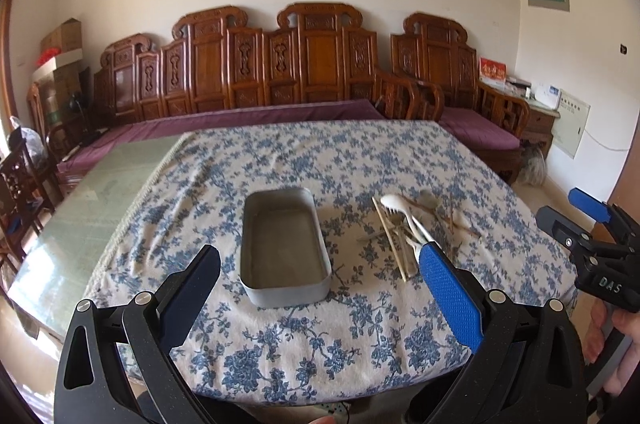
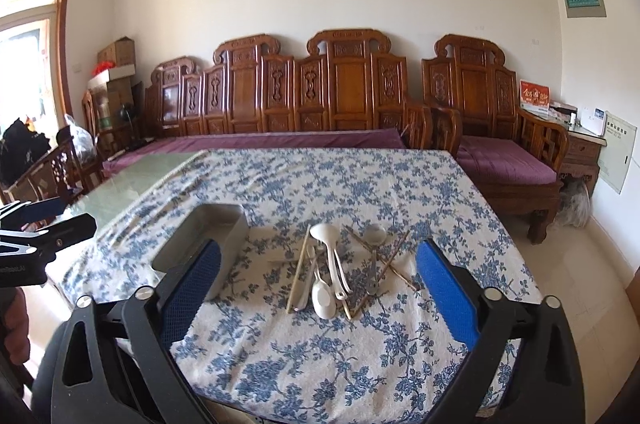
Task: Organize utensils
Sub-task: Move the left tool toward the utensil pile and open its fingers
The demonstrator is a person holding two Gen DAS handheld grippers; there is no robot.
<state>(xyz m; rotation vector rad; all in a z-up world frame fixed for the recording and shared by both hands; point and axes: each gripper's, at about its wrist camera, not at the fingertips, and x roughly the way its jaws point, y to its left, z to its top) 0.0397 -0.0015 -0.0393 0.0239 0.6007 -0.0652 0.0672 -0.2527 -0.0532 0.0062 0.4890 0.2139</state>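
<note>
Blue-flowered cloth [image 2: 320,364] covers the table beneath both wide-spread, empty grippers. Beyond the right gripper [image 2: 320,288], the utensil pile [image 2: 340,268] lies at frame centre between its fingers, untouched. Beyond the left gripper [image 1: 320,300], the grey tin [image 1: 284,244] sits between its fingers, utensils further right.

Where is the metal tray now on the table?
The tray stands on the floral cloth, centre in the left wrist view and lower left in the right wrist view. It is empty, and the utensil pile lies just to its right.
</note>
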